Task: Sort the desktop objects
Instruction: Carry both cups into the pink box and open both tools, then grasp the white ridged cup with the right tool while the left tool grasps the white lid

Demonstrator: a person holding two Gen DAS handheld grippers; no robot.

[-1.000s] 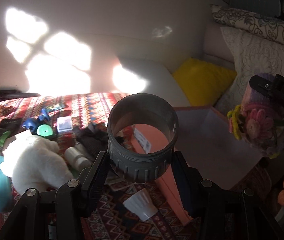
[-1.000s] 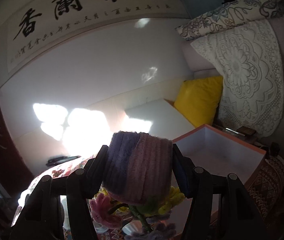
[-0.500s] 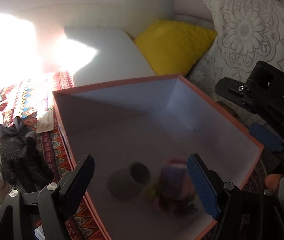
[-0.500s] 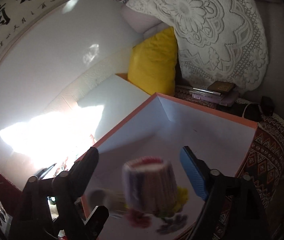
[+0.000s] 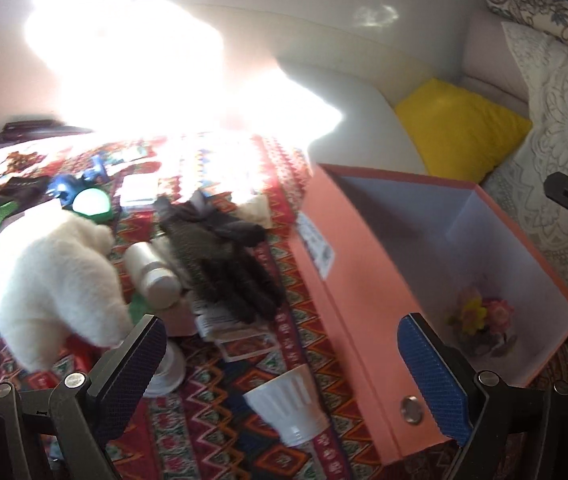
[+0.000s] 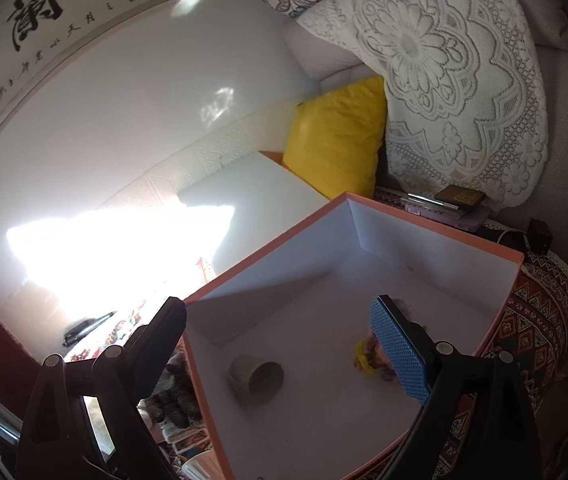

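Left wrist view: left gripper (image 5: 279,364) has its jaws spread wide, nothing between them, hanging over the patterned cloth (image 5: 219,416) at the near left corner of the orange box (image 5: 348,288). Inside the box only the flower toy (image 5: 480,316) shows, near the right wall. Still out on the cloth: white plush (image 5: 51,276), black glove (image 5: 223,256), a small white bottle (image 5: 151,270), a white ribbed cup (image 5: 288,408) lying just beside the box's outer wall, some cards (image 5: 239,336), and a blue and green clutter (image 5: 83,196) further back, blurred. Glare washes out the far part of the cloth.

Right wrist view: right gripper (image 6: 279,340) is also wide apart and empty, above the box (image 6: 444,240). On the box floor a grey ring (image 6: 257,376) lies on its side, well apart from the flower toy (image 6: 366,356), which is partly hidden behind the blue pad.

Progress, as a judgement: two items are in the box, most of the desktop is unsorted, so the task looks early. The cup or the glove is nearest for the left gripper.
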